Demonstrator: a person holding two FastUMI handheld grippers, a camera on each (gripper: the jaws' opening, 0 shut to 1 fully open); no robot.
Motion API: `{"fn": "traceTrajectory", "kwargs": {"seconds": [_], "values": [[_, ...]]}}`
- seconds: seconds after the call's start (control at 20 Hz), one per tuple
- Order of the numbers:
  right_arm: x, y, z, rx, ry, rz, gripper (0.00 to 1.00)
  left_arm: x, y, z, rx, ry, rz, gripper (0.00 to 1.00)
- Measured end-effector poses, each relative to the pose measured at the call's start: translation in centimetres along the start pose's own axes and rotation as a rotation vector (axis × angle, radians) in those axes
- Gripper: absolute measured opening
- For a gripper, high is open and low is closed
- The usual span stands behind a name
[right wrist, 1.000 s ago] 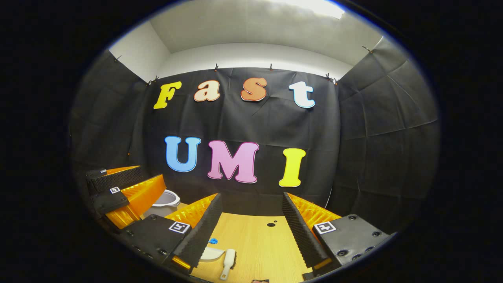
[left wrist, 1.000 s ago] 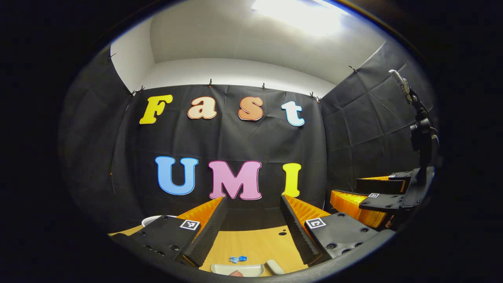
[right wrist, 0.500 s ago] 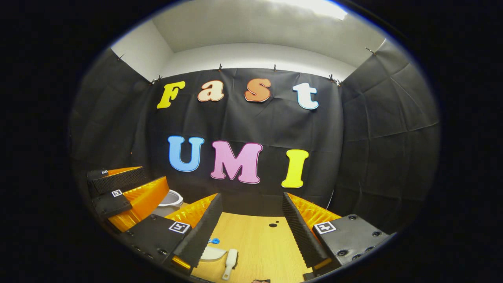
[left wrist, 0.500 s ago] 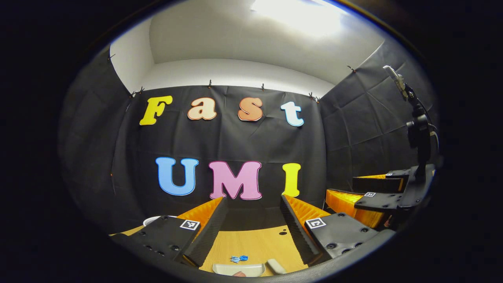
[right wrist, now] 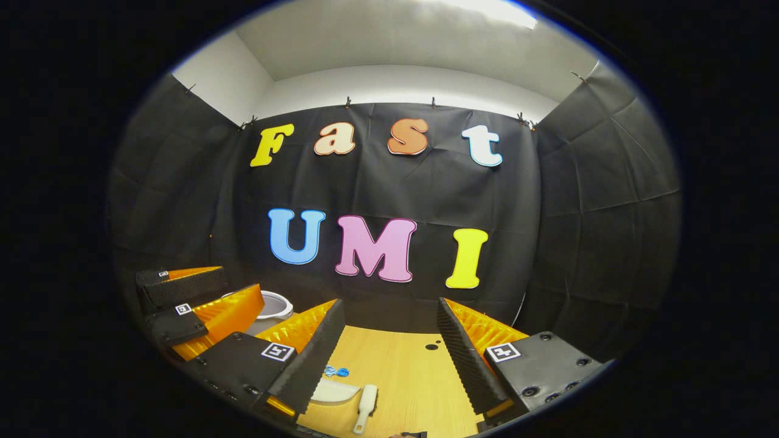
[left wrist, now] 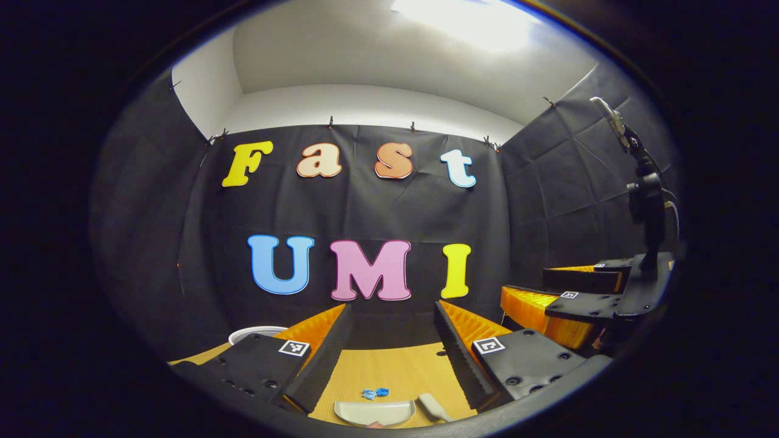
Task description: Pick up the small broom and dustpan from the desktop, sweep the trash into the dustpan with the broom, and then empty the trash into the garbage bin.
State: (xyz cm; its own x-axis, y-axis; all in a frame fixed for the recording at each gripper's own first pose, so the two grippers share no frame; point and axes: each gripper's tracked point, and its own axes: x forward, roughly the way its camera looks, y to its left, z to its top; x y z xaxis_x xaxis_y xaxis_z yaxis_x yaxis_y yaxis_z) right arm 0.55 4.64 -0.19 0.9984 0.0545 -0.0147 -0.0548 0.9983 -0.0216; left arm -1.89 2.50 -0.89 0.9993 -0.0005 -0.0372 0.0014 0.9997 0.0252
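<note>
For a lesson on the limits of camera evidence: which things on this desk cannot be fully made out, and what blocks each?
- White dustpan: left gripper view, near edge cut off.
- White dustpan: right gripper view, partly behind that gripper's finger.
- White round garbage bin: mostly behind the left gripper.
- Small blue trash: too small to identify.

Left tongs (left wrist: 389,347) agape, level; right tongs (right wrist: 389,344) likewise, apparently empty.

Each hand-held gripper (left wrist: 389,353) has black screwed plates with square coded markers beside ridged fingers (right wrist: 316,356)
</note>
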Motion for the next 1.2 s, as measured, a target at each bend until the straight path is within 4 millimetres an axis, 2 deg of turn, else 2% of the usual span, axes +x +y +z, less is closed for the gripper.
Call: {"fn": "traceTrajectory", "kwargs": {"seconds": [0.25,0.35,0.45,0.5,0.75,0.85,0.95,1.05,1.2], "values": [[1.1,1.4,0.3,-0.005,-0.005,0.025,0.97,-0.1,0.8,-0.7,-0.012,0.021,0.008,0.80],[1.7,1.7,-0.3,0.000,0.011,0.029,0.98,-0.1,1.1,-1.3,-0.010,0.037,0.012,0.82],[2.3,2.3,-1.1,0.006,0.037,0.040,0.98,-0.1,1.3,-2.3,-0.009,0.065,0.010,0.79],[2.7,2.5,-1.6,0.001,0.052,0.048,0.98,0.0,1.2,-3.1,-0.008,0.089,0.002,0.82],[5.5,3.4,-4.9,0.015,0.165,0.084,0.98,0.0,1.1,-10.2,-0.052,0.300,-0.021,0.82],[6.4,4.0,-7.3,0.047,0.247,0.096,0.98,-0.2,1.5,-12.1,-0.069,0.375,-0.023,0.81],[7.1,4.6,-10.8,0.081,0.361,0.104,0.98,-0.4,1.6,-14.5,-0.095,0.450,-0.046,0.80],[7.2,5.0,-15.7,0.101,0.520,0.102,0.99,-0.9,1.4,-17.9,-0.160,0.570,-0.067,0.80],[6.0,5.5,-22.6,0.133,0.731,0.100,0.99,-2.4,1.6,-22.9,-0.239,0.789,-0.034,0.81]]}}
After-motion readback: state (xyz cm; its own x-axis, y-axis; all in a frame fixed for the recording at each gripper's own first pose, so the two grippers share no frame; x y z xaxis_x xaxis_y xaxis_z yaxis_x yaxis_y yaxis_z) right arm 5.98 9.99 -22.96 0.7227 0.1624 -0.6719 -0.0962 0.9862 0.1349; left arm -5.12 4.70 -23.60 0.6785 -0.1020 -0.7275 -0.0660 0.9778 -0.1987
